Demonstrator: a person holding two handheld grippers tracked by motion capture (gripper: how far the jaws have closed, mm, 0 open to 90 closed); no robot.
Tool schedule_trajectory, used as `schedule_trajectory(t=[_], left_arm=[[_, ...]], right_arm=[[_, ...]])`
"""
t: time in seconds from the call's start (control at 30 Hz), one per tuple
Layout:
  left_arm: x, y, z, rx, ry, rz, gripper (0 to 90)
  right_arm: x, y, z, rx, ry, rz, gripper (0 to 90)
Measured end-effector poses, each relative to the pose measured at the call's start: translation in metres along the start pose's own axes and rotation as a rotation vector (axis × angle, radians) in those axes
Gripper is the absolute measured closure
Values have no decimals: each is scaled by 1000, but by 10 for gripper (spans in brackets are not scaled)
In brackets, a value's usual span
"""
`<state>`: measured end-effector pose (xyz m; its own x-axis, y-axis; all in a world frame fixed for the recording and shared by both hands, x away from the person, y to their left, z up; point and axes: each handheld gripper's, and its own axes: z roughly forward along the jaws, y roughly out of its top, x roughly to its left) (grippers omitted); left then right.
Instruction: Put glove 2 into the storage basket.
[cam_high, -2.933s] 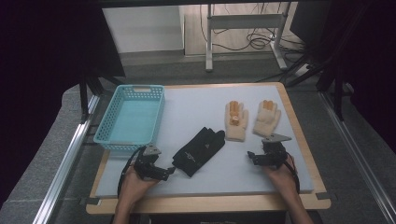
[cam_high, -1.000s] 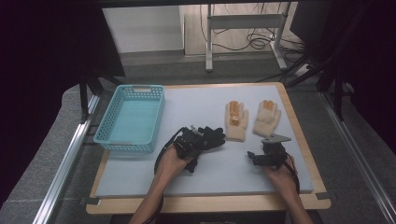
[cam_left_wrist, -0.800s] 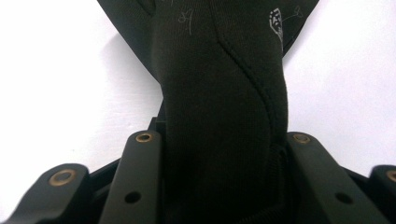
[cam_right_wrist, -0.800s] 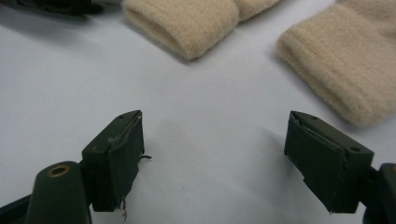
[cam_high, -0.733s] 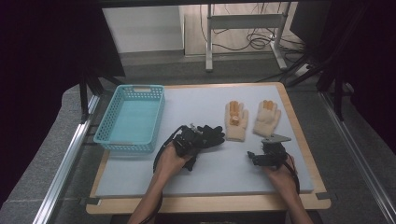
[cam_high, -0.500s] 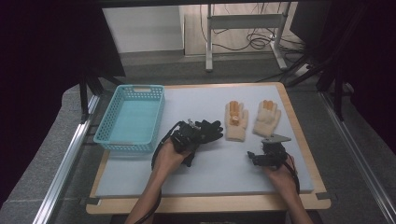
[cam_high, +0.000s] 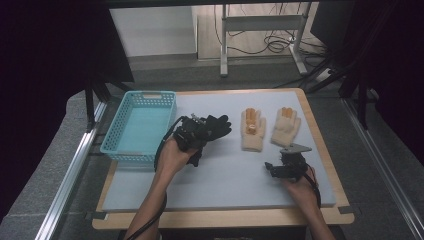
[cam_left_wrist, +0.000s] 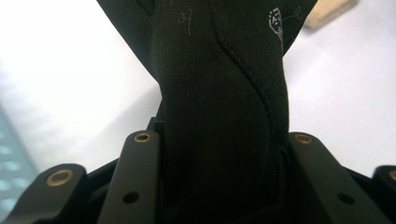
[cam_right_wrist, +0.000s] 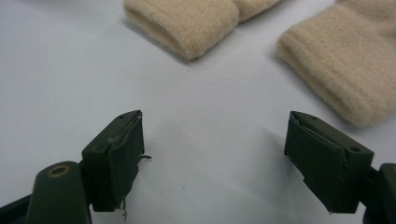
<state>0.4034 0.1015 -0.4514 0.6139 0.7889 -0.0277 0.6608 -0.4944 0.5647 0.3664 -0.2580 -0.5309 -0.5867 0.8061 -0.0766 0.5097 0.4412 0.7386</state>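
My left gripper (cam_high: 192, 134) is shut on a black glove (cam_high: 216, 125) and holds it just above the mat, right of the basket. In the left gripper view the black glove (cam_left_wrist: 219, 93) fills the space between the jaws, clamped at its cuff. Two beige gloves lie flat at the back right: one (cam_high: 252, 130) with orange fingertip pads, the other (cam_high: 286, 126) beside it. My right gripper (cam_high: 274, 169) rests low on the mat, open and with nothing in it. In the right gripper view both beige cuffs (cam_right_wrist: 187, 23) (cam_right_wrist: 336, 79) lie just beyond the spread jaws.
A light blue plastic basket (cam_high: 116, 135) stands at the mat's left side, with nothing in it. The pale mat (cam_high: 225, 185) covers a wooden table. A metal rail (cam_high: 75, 170) runs along the left; a white stand (cam_high: 260, 30) is on the floor behind.
My left gripper closed on the black glove and has lifted it, drifting slightly left toward the basket. The right gripper has stayed where it was.
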Motion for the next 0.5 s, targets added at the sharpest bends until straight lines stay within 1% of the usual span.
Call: schedule_trajectory(t=[0.13, 0.27, 0.3, 0.33, 0.5], left_arm=[[12, 5, -11, -1, 20, -11, 628], [24, 9, -21, -5, 37, -38, 627], [24, 9, -21, -5, 37, -38, 627], [30, 11, -26, -4, 48, -51, 626], [48, 11, -36, -6, 76, -94, 624]], right_arm=[[0, 0, 0, 0, 0, 0, 196], [0, 0, 0, 0, 1, 0, 196], [0, 0, 0, 0, 0, -1, 196], [0, 0, 0, 0, 0, -2, 196], [0, 0, 0, 0, 0, -3, 196]])
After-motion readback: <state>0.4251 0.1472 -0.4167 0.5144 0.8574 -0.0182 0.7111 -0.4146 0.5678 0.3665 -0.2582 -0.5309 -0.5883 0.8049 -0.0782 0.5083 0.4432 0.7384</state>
